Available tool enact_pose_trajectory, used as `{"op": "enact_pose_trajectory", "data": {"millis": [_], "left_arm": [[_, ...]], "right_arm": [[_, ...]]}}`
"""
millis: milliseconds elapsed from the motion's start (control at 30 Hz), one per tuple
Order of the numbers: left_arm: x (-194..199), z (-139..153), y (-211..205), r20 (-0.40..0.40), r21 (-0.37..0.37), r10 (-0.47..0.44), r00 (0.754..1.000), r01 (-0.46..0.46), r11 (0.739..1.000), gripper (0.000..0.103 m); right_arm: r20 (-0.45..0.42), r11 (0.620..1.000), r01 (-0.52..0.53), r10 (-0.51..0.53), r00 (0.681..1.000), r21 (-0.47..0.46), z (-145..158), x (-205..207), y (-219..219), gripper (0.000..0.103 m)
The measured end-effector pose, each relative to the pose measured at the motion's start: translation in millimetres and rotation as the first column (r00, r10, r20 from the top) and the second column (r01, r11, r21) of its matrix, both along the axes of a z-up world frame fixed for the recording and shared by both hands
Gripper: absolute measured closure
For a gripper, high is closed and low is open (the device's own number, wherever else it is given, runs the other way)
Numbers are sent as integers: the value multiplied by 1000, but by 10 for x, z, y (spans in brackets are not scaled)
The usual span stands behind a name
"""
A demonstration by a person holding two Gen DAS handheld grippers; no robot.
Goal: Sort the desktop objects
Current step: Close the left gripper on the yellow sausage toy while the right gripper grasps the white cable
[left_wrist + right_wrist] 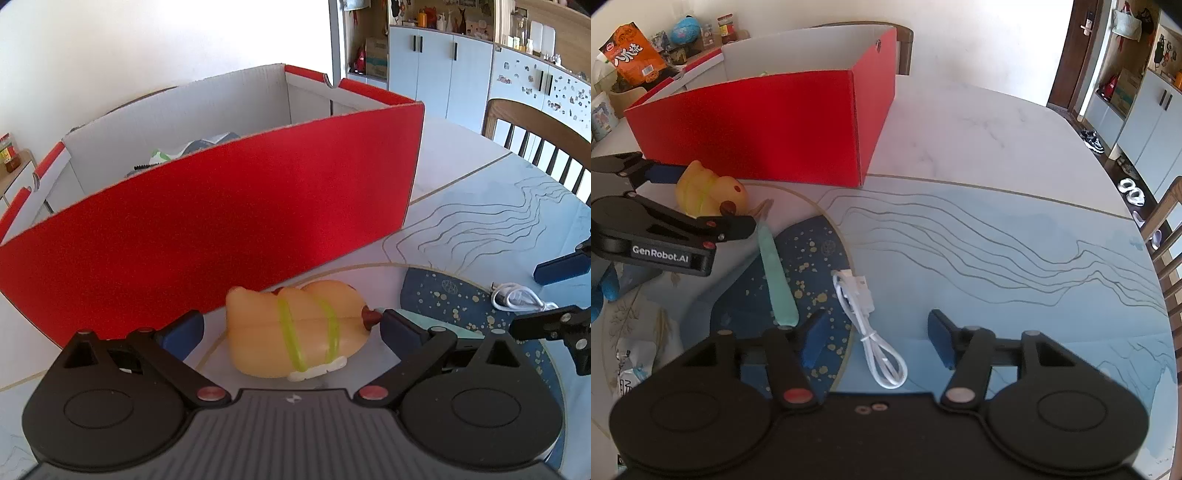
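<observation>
A yellow toy hot dog (295, 332) with green stripes lies on the table in front of the red cardboard box (229, 221). My left gripper (291, 325) is open, its blue pads on either side of the hot dog, apart from it. In the right wrist view the hot dog (705, 190) sits between the left gripper's fingers (665, 173). My right gripper (877, 339) is open over a coiled white USB cable (868, 325) on the table. A mint-green handled tool (775, 280) lies left of the cable.
The red box (768, 122) holds some packets (166, 155). A dark blue speckled round mat (809, 266) lies under the green tool. A snack bag (633, 55) and clutter stand behind the box. Wooden chairs (535, 140) ring the marble table (997, 229).
</observation>
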State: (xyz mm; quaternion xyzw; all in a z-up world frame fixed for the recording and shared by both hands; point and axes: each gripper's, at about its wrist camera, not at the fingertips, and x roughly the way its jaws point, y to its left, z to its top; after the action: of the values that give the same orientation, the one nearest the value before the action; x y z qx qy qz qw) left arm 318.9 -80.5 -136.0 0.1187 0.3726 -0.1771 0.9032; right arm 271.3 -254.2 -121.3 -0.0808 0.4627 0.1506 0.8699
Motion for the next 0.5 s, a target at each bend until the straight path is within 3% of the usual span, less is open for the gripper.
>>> {"op": "enact_pose_trajectory", "data": {"millis": [300, 500], "left_arm": [[-10, -3, -15, 9, 5, -2, 1000, 2, 1000, 25], [-25, 2, -24, 25, 26, 2, 1000, -3, 1000, 27]], "right_arm": [[8, 1000, -29, 29, 1000, -6, 27, -26, 49, 65], [11, 999, -30, 30, 999, -18, 16, -13, 57, 81]]}}
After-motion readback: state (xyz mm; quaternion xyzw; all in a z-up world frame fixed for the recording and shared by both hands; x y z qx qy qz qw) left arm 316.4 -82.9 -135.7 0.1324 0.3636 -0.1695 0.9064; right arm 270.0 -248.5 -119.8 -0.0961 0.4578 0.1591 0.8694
